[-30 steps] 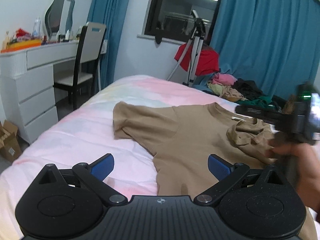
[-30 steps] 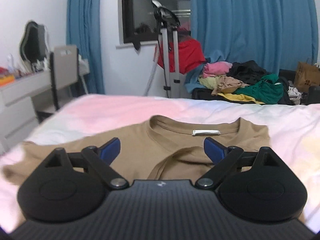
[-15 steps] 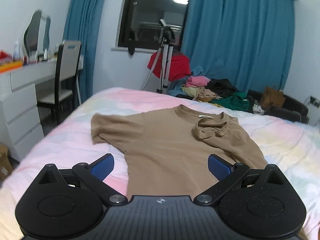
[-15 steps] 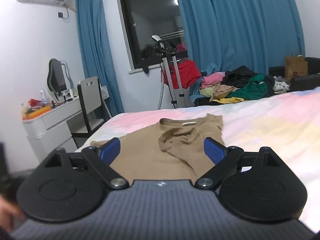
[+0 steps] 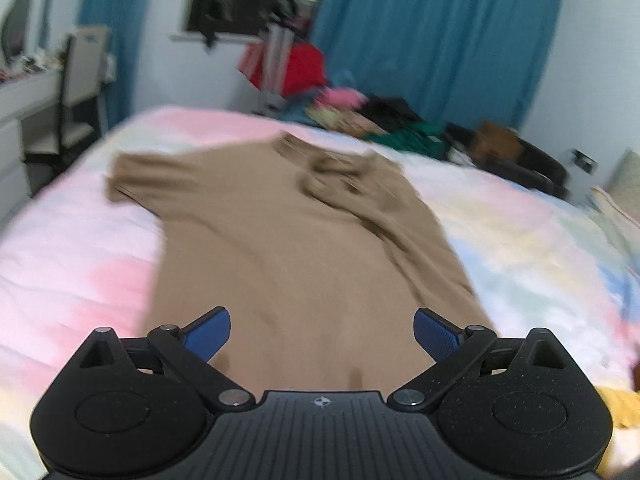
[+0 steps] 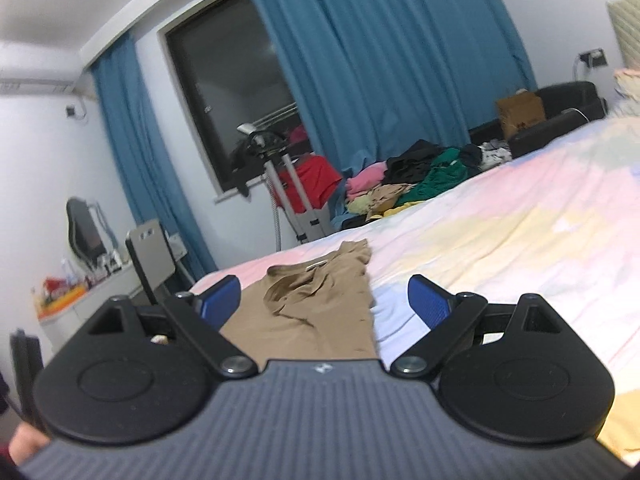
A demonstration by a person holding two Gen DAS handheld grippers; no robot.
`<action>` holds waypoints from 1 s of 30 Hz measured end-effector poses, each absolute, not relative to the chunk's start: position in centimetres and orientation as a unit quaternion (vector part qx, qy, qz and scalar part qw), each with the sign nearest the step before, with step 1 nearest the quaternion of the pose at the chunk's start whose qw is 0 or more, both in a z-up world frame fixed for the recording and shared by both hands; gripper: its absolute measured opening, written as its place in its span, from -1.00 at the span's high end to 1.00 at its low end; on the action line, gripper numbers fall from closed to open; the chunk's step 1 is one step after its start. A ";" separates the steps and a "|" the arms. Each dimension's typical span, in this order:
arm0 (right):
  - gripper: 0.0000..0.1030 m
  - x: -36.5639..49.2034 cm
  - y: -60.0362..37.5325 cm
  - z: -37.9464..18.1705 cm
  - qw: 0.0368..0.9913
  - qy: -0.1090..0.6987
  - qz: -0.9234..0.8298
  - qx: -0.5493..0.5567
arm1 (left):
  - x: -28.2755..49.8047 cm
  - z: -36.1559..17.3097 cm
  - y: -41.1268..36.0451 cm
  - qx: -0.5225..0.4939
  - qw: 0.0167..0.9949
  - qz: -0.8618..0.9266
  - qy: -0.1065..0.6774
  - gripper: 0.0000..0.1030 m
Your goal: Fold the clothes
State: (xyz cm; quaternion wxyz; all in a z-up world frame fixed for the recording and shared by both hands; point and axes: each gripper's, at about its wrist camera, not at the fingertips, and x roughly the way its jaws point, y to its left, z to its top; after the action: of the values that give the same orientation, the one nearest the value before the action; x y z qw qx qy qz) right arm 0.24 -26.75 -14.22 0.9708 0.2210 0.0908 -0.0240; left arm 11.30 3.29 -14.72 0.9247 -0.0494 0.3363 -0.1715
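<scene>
A tan T-shirt (image 5: 280, 232) lies flat on the pastel bedsheet (image 5: 72, 248), collar at the far end, its right sleeve folded in over the chest and its left sleeve spread out. My left gripper (image 5: 322, 330) is open and empty above the shirt's near hem. The left wrist view is blurred. In the right wrist view the shirt (image 6: 316, 304) lies ahead, seen low from its right side. My right gripper (image 6: 324, 304) is open and empty, close to the shirt's near right edge.
A pile of clothes (image 6: 420, 176) lies on the floor beyond the bed. A garment steamer with a red garment (image 6: 296, 184) stands by the window. A white dresser (image 5: 16, 120) and chair (image 5: 80, 88) stand at the left.
Both grippers have pulled back toward the shirt's hem end. The left wrist view has swung right and tipped down over the shirt. The right gripper has dropped low and tilted.
</scene>
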 end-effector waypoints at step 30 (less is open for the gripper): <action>-0.78 2.5 -30.8 -18.3 0.937 0.139 -0.003 0.320 | 11.2 -23.7 -6.9 -0.179 0.741 -0.389 0.517 0.08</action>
State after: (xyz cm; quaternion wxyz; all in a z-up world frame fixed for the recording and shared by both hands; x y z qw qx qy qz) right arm 2.51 -30.83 -18.29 0.9371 0.3203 0.1386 -0.0027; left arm 11.16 -6.86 -23.72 0.7410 -0.1793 0.5172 -0.3890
